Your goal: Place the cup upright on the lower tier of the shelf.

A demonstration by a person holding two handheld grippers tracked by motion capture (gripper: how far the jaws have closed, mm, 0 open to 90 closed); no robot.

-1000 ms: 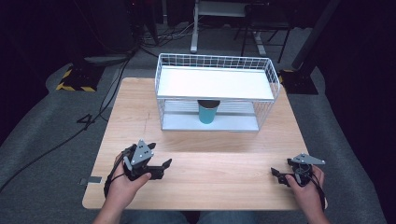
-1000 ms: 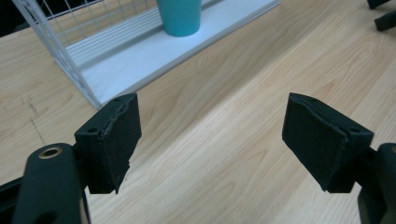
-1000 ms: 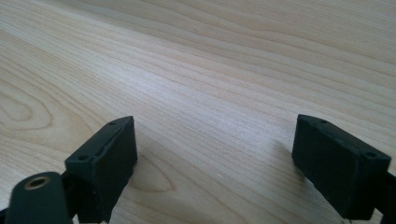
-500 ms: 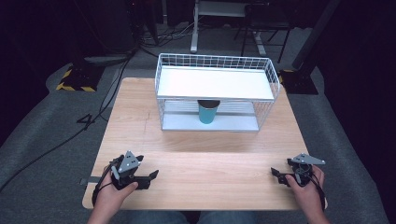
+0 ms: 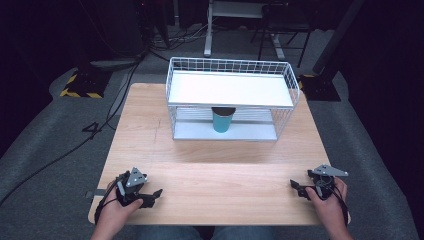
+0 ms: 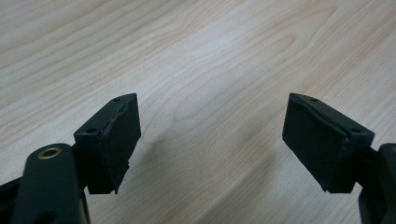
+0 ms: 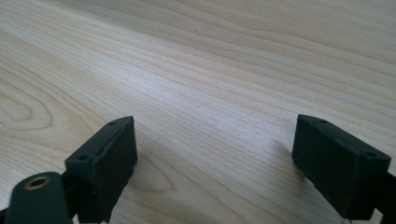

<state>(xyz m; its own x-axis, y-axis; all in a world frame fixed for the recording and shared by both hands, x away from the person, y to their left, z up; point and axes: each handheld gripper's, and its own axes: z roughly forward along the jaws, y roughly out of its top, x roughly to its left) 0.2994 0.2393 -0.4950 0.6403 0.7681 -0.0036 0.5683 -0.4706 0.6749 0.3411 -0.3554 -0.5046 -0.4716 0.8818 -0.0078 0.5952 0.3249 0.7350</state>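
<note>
My left gripper (image 5: pixel 155 194) rests low on the wooden table (image 5: pixel 215 170) near its front left corner, jaws open and pointing right. In the left gripper view the left gripper (image 6: pixel 210 140) has its two black pads wide apart over bare wood, nothing between them. My right gripper (image 5: pixel 295 187) sits at the front right corner, pointing left. The right gripper view also has the right gripper (image 7: pixel 215 163) open above bare wood. A teal cup (image 5: pixel 222 120) with a dark rim stands on the lower level of a white wire shelf (image 5: pixel 231 75), under its white top board.
The wire shelf stands at the far middle of the table. Bare wood stretches between the two grippers. Around the table lie grey floor, dark cables (image 5: pixel 60 155) at the left and a yellow-black striped block (image 5: pixel 80 85).
My left gripper has drawn back toward the front left corner of the table and sunk lower. The right gripper has stayed in place.
</note>
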